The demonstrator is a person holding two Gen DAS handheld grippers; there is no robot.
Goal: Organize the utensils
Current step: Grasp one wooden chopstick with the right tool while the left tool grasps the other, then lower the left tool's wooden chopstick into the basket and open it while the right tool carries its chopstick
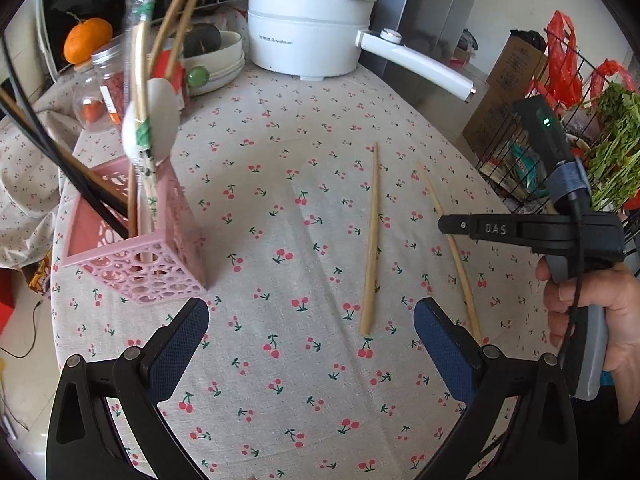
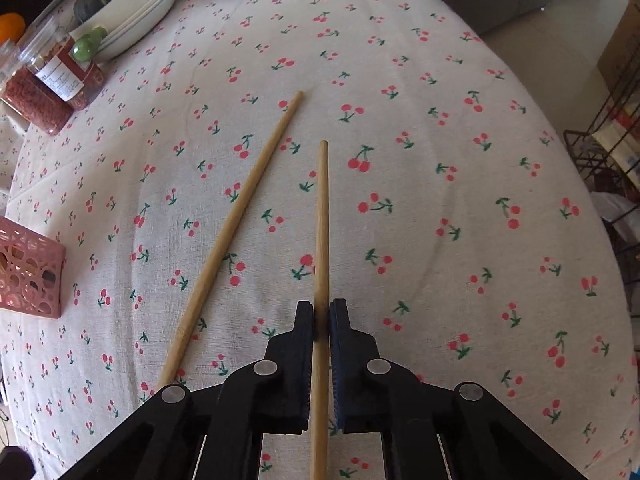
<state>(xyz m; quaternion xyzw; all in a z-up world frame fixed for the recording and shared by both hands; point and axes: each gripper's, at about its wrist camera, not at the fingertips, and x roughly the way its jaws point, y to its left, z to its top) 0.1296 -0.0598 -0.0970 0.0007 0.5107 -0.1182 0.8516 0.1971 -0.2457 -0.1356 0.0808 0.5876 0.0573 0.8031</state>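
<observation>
- The tabletop (image 1: pixel 288 200), under a cherry-print cloth, carries everything; a white electric pot (image 1: pixel 308 36) stands at 12 o'clock in the left wrist view.
- The pink holder (image 1: pixel 136 248) sits at 9 o'clock in the left wrist view. It already holds wooden chopsticks, dark ones, a white spoon and a wrapped pair, so much of the sorting looks done.
- Two wooden chopsticks are left out of it. The loose chopstick (image 2: pixel 232 232) lies flat on the cloth, running from 7 toward 12 o'clock in the right wrist view, untouched.
- The gripped chopstick (image 2: pixel 322 216) points straight ahead toward 12 o'clock. The right gripper (image 2: pixel 321 312) has its fingers closed on it near its lower part; I cannot tell whether it has left the cloth.
- The left gripper (image 1: pixel 312 320) hovers with its fingers spread wide and nothing between them.
- My reading: one stick is being picked up, the other waits, and both must go into the holder.
- Only the left wrist view shows the holder's contents and the hand on the right tool at 3 o'clock; only the right wrist view shows the pinch itself, and just a corner of the holder.
</observation>
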